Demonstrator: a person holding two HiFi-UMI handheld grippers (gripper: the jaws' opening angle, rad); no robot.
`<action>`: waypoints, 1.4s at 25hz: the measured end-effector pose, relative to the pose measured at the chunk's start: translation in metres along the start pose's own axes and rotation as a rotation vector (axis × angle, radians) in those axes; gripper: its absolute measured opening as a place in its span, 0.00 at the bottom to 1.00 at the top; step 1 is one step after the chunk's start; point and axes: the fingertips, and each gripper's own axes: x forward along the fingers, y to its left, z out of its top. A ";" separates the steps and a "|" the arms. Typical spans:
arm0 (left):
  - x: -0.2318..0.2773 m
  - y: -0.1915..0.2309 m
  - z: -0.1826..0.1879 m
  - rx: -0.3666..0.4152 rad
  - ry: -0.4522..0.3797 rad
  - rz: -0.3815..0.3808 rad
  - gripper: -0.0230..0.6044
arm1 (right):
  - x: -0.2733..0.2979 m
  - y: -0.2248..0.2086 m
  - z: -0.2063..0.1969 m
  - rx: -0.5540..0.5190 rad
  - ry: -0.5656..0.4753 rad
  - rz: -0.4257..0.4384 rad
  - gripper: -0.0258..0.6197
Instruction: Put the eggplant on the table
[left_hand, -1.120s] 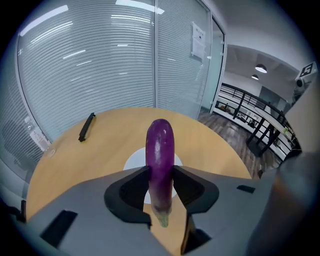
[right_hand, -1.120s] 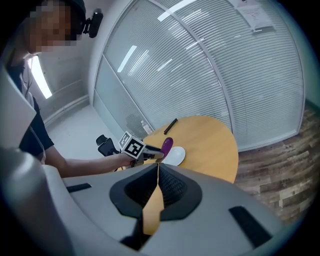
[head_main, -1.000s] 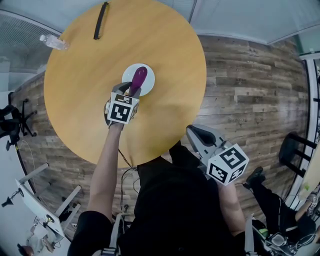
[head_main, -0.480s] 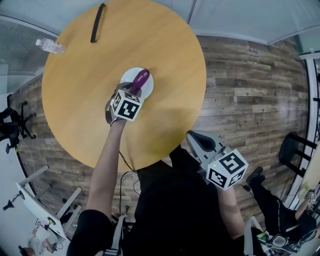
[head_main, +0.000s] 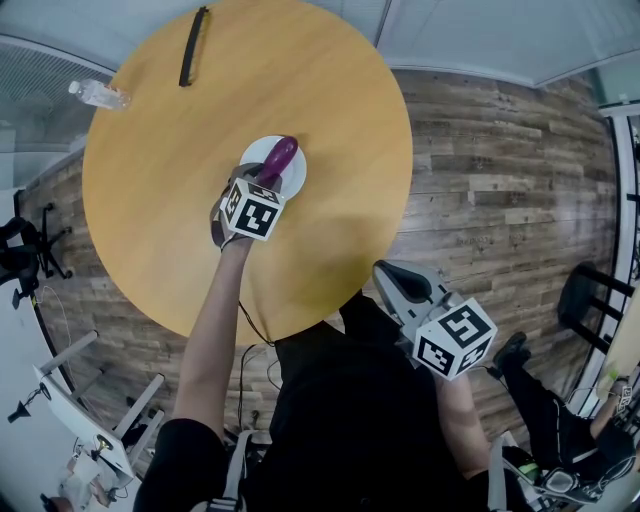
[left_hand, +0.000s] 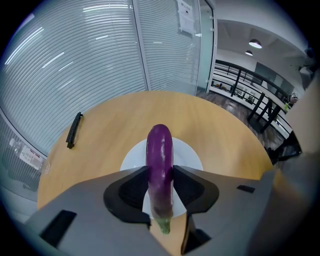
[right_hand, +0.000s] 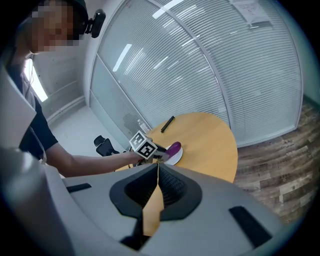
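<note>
A purple eggplant (left_hand: 160, 170) with a green stem end is clamped between the jaws of my left gripper (left_hand: 161, 175), which is shut on it. It hangs over a white plate (left_hand: 190, 155) on the round wooden table (head_main: 330, 110); whether it touches the plate I cannot tell. From the head view the eggplant (head_main: 279, 158) points away from me over the plate (head_main: 291, 176), with the left gripper (head_main: 262, 188) at its near end. My right gripper (head_main: 392, 280) is off the table by my body, jaws shut and holding nothing. In the right gripper view the eggplant (right_hand: 174, 148) shows far off.
A black strip-like object (head_main: 190, 46) lies at the table's far side, and a clear plastic bottle (head_main: 98, 94) lies near the left rim. Wood-plank floor surrounds the table. Glass walls with blinds (left_hand: 100, 60) stand behind it.
My left gripper with the eggplant has shifted slightly forward and turned a little over the plate. The right gripper has stayed by my body.
</note>
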 end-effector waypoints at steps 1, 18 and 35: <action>0.000 0.000 0.000 0.002 -0.004 0.000 0.30 | 0.001 0.001 0.000 -0.001 0.000 0.002 0.07; -0.002 -0.001 -0.002 0.021 -0.026 0.004 0.33 | 0.001 0.003 -0.002 -0.004 0.006 0.003 0.07; -0.032 -0.009 -0.002 0.020 -0.058 0.040 0.33 | -0.015 0.018 -0.008 -0.028 -0.023 0.012 0.07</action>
